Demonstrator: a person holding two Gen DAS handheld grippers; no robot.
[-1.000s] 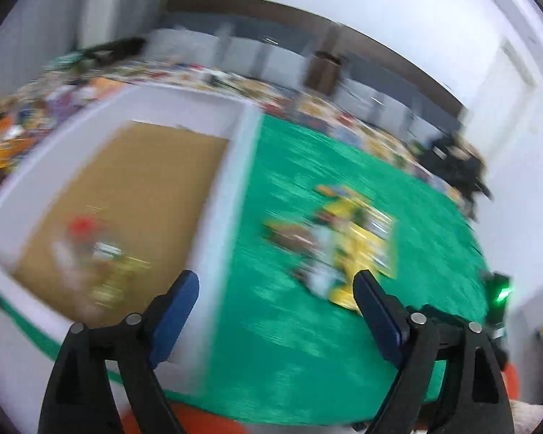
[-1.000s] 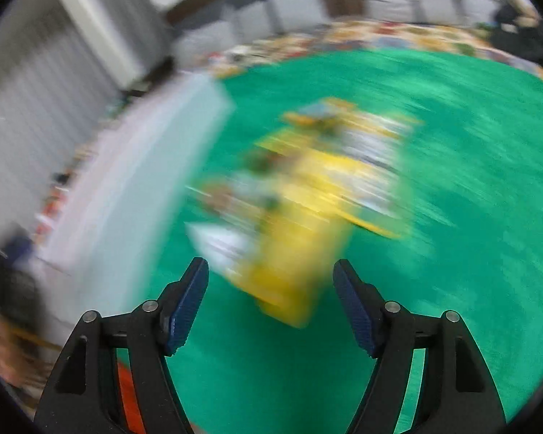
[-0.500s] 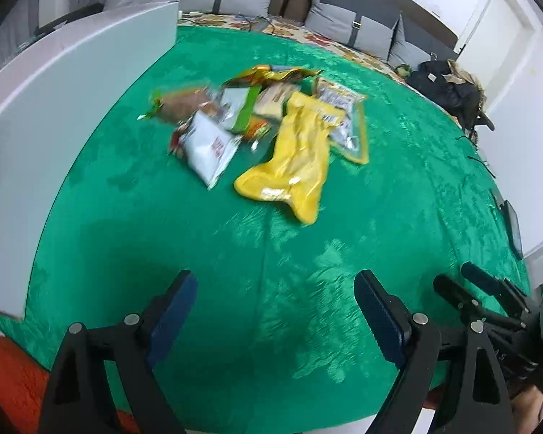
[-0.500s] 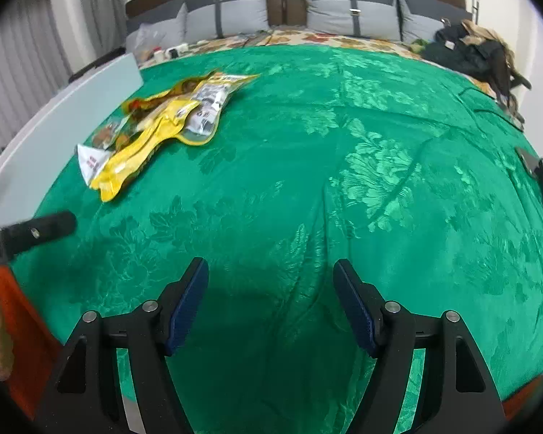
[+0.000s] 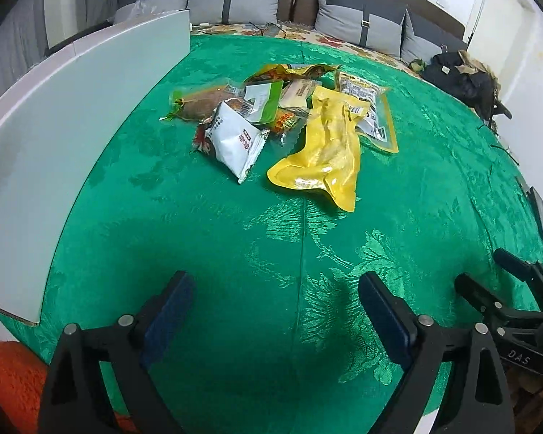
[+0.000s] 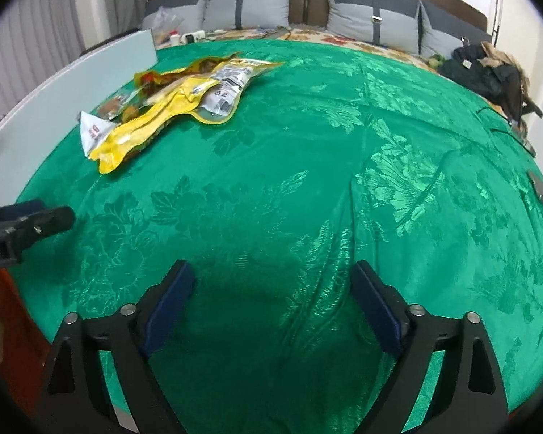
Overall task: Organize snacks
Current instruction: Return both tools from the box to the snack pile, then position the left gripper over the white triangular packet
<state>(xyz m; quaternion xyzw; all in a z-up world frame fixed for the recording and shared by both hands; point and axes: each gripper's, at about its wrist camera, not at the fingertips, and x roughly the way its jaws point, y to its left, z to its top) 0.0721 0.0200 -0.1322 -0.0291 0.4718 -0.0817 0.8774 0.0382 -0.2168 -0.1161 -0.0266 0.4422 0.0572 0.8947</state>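
A heap of snack packets lies on the green cloth (image 5: pixel 235 253): a long yellow pouch (image 5: pixel 325 148), a white packet (image 5: pixel 231 139), a green-and-white one (image 5: pixel 260 99), a brown one (image 5: pixel 202 101) and a clear yellow-edged bag (image 5: pixel 371 108). My left gripper (image 5: pixel 275 307) hovers over bare cloth well short of the heap, jaws opening, nothing between them. My right gripper (image 6: pixel 273 296) hangs over bare cloth (image 6: pixel 307 181) with the yellow pouch (image 6: pixel 152 123) far up-left; its jaws are opening and empty. Each gripper shows at the edge of the other's view.
A white box wall (image 5: pixel 72 115) stands along the left of the cloth. Grey cushions (image 5: pixel 235 0) line the back. A dark bundle of clothes (image 5: pixel 463 76) sits at the far right. A dark flat device (image 5: pixel 541 213) lies at the right edge.
Both views swung from blurred to steady. The left view left the box's cardboard floor and now faces the heap from farther back. The right view swung right, away from the heap. Both jaws widened slightly.
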